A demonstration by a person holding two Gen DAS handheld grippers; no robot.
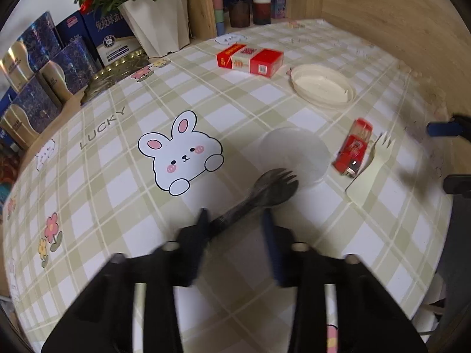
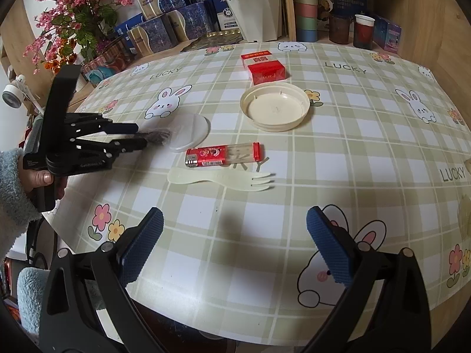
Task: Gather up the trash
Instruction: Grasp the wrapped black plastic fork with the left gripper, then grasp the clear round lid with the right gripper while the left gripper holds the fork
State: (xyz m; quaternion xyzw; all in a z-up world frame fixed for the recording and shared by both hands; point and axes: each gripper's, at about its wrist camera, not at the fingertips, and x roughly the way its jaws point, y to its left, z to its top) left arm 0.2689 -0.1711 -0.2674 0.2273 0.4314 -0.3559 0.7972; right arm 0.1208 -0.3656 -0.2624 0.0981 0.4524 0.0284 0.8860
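**Spork between the left fingers, the rest ahead and to the right**

The spork (image 1: 259, 197) lies on the table (image 1: 117, 206) with its handle between the left gripper (image 1: 235, 220) fingers, tines pointing ahead-right onto the clear lid (image 1: 294, 153). Right of that lid lie the lighter (image 1: 354, 150) and, just beside it, the pale fork (image 1: 372, 167). Farther ahead sits the round lid (image 1: 322, 85), with the packets (image 1: 250, 58) behind it to the left. The right gripper (image 2: 235, 241) hangs over the near table edge, the pale fork ahead of its fingers.

Wooden wall (image 1: 382, 14) behind checked table (image 1: 123, 194)
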